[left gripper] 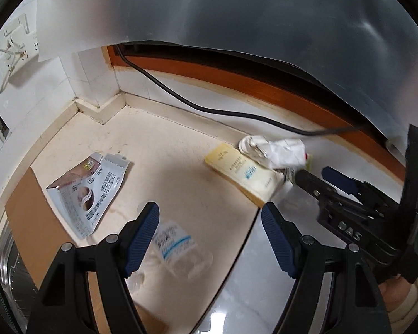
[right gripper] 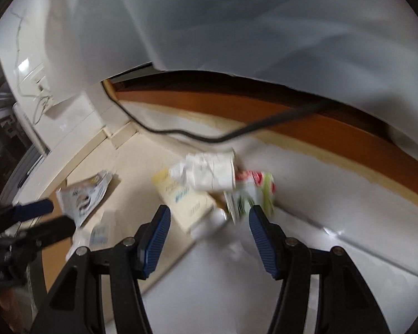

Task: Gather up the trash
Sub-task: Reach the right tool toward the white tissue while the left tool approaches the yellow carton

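Trash lies on a cream countertop (left gripper: pixel 164 144). A crushed clear plastic bottle (left gripper: pixel 172 246) with a blue-and-white label lies just beyond my open, empty left gripper (left gripper: pixel 210 217). A flattened grey-white carton (left gripper: pixel 86 194) lies to its left. A yellow flat box (left gripper: pixel 242 174), a crumpled white paper cup (left gripper: pixel 270 147) and a red-green wrapper (right gripper: pixel 253 192) form a pile at the right. My right gripper (right gripper: pixel 209 217) is open and empty, close in front of that pile; it also shows in the left wrist view (left gripper: pixel 317 178).
A black cable (left gripper: pixel 209 108) runs along the back wall under an orange-brown ledge (left gripper: pixel 264 86). A grey plastic sheet (left gripper: pixel 264 14) hangs overhead. A wall socket (left gripper: pixel 19 47) is at the left. A brown cardboard piece (left gripper: pixel 33 217) and a metal sink edge (left gripper: pixel 2 256) lie at the lower left.
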Demonstrator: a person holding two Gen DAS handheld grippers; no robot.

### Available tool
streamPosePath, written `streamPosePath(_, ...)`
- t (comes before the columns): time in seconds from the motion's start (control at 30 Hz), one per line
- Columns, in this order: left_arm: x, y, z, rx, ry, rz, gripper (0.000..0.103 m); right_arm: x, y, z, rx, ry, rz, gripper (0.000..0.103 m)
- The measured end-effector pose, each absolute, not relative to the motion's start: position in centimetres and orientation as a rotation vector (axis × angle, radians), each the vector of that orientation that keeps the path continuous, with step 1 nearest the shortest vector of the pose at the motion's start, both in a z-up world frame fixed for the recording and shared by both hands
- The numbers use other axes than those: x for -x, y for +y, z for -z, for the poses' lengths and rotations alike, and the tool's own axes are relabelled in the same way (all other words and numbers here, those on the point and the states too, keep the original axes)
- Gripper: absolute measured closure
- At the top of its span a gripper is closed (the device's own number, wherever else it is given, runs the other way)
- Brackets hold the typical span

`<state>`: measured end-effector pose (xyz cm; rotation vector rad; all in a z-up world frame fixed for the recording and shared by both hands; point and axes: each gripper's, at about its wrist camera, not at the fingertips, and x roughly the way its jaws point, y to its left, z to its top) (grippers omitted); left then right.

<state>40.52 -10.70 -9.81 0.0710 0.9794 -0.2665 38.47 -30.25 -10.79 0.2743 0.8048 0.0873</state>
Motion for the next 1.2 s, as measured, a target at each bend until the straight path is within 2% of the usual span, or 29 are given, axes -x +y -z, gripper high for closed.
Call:
streamPosePath(0.4,-43.2,-10.8,12.3,-0.062,1.011,0.245,0.029,-43.2,-30.3,12.9,-0.324,0.776,-0.045,0.046)
streamPosePath(0.47,-43.4,-10.8,12.5,-0.056,1.017,0.239,0.029,-43.5,-30.1,13.7,-0.312,0.805,-0.046,0.07)
streamPosePath(0.83,-44.7,-11.2,14.0,-0.014,1.082,0.26,0.029,-39.3,-28.7,14.8,-0.289,0.847,-0.14,0.073)
streamPosePath(1.2,-47.4,-12.7,17.4,0.069,1.26,0.266,0.029,-36.4,-30.1,15.0,-0.339,0.855,-0.085,0.074)
